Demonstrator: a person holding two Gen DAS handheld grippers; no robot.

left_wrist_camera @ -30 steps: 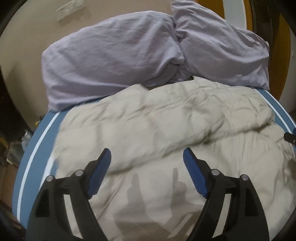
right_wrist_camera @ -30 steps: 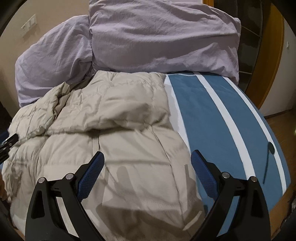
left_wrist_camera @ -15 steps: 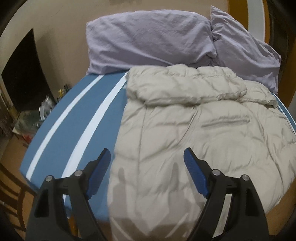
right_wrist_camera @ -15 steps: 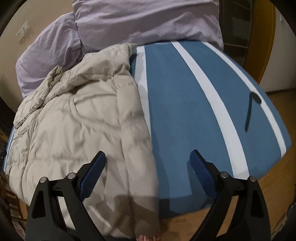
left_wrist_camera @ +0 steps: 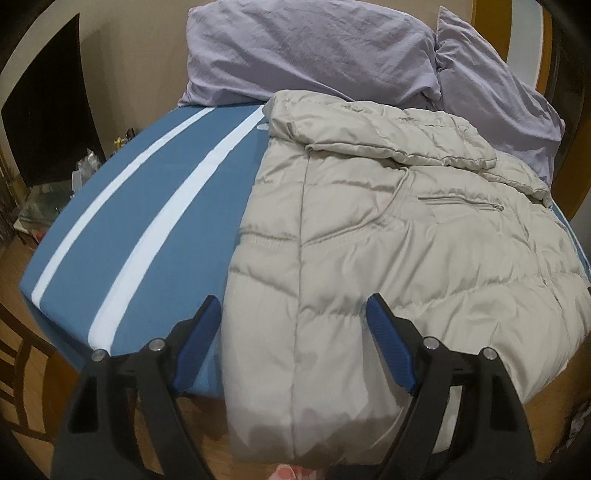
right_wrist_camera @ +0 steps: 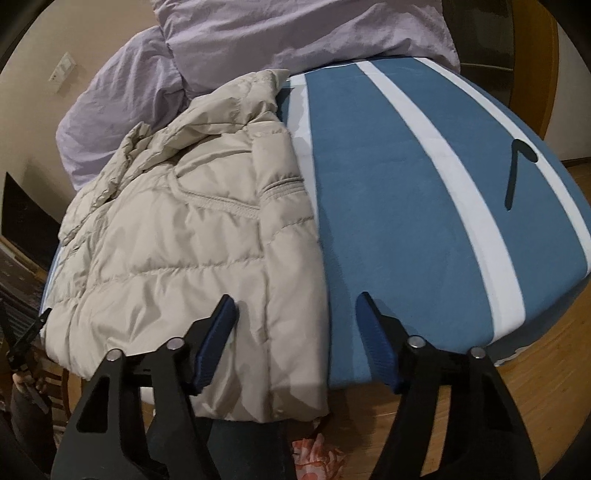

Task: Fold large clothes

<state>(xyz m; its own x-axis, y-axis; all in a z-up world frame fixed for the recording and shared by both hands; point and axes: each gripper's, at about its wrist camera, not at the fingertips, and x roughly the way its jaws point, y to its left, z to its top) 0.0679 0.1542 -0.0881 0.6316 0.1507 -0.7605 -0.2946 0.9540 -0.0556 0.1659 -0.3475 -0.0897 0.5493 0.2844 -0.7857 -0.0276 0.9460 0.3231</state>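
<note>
Left wrist view: the left gripper [left_wrist_camera: 291,332] hangs with its jaws wide apart, holding nothing, above the near edge of the bed [left_wrist_camera: 147,206]. Its left finger is over the blue cover just beside the jacket [left_wrist_camera: 388,240], and its right finger is over the jacket itself. The beige quilted jacket lies spread on the right half of the bed, its hem draped over the near edge and hanging toward the wooden floor [left_wrist_camera: 33,369]. Its upper end is folded back on itself near the far edge, touching the two lilac pillows [left_wrist_camera: 314,48] stacked against the wall. Two white stripes [left_wrist_camera: 162,206] run along the bare left part of the cover.

Right wrist view: the right gripper [right_wrist_camera: 295,336] is also spread open and empty, over the near edge. Its left finger is above the jacket's [right_wrist_camera: 192,240] right side, its right finger above bare blue cover. Here the jacket fills the left half of the bed [right_wrist_camera: 388,206], hem over the near edge, collar end up against the pillows [right_wrist_camera: 295,33]. A thin dark bent object [right_wrist_camera: 517,166] lies near the bed's right edge, well apart from the jacket; I cannot tell what it is.
</note>
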